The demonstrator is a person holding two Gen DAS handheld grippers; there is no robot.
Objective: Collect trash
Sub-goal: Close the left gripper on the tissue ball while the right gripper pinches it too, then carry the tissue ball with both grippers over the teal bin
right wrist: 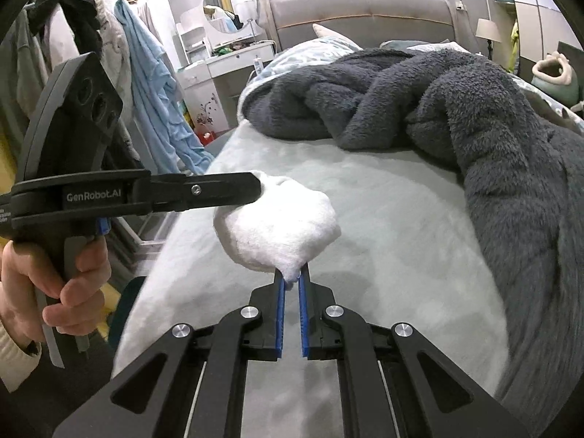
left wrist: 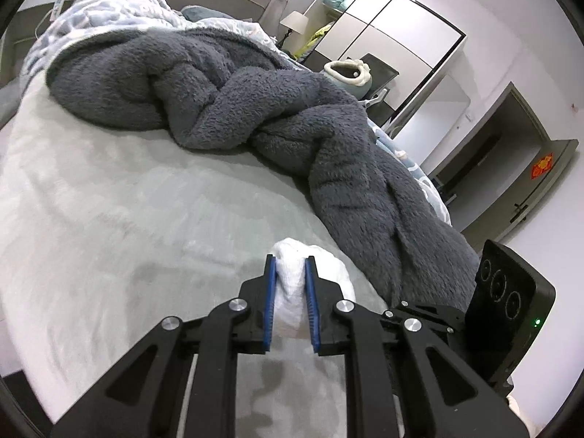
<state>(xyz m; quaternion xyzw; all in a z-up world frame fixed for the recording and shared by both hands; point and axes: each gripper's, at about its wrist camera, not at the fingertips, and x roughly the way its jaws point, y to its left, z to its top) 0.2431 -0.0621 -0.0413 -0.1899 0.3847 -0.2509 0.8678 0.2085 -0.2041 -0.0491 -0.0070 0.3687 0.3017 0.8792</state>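
Together, both tools (left wrist: pixel 290 260) (right wrist: pixel 292 273) pinching tissue wad (right wrist: pixel 277 226)

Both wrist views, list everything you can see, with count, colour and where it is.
tissue wad: one, white, held above the bed between both grippers
bed sheet: one, pale grey-green, covering the mattress
fleece blanket: one, dark grey, bunched along the bed's far side
patterned quilt: one, blue and white, behind the blanket by the headboard
headboard: one, grey, at the bed's head
round mirror: one, on the white dresser
hanging clothes: several, light blue, black, white, left of the bed
wardrobe: one, white, right wall
left gripper: black with blue pads, clamped on the wad
right gripper: same, pinching the wad's lower tip
hand: one, gripping the left handle
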